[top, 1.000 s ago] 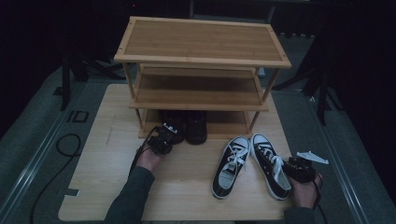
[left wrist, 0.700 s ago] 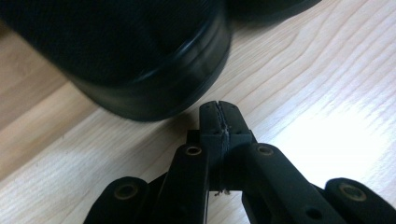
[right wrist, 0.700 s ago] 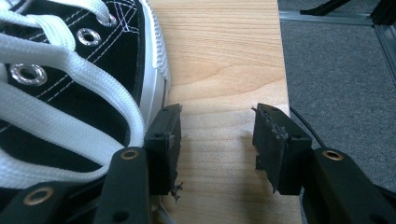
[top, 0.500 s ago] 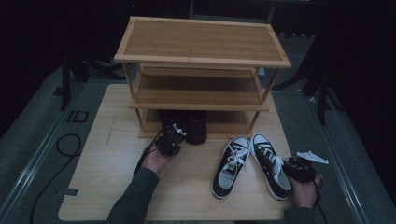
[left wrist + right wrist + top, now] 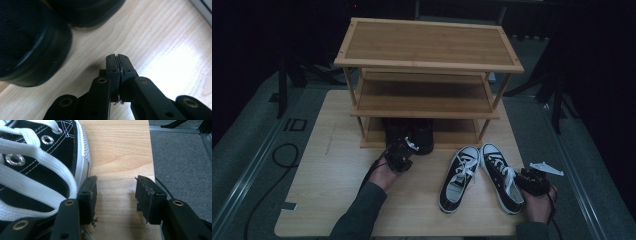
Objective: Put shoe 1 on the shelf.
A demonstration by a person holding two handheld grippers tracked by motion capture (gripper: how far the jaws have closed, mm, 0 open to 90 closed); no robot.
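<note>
While our left claw (image 5: 407, 148), pressed together and empty, sits at six o'clock of the black shoes (image 5: 409, 131) under the shoe rack (image 5: 427, 65), our right claw (image 5: 115, 195) gapes beside the right sneaker (image 5: 37, 167), whose long axis points twelve o'clock.

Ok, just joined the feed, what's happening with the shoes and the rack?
A person holds a gripper in each hand at a table with a wooden shoe rack. The left gripper is shut and empty beside the dark shoes on the bottom shelf. The right gripper is open and empty, just right of the black-and-white sneakers on the tabletop.
</note>
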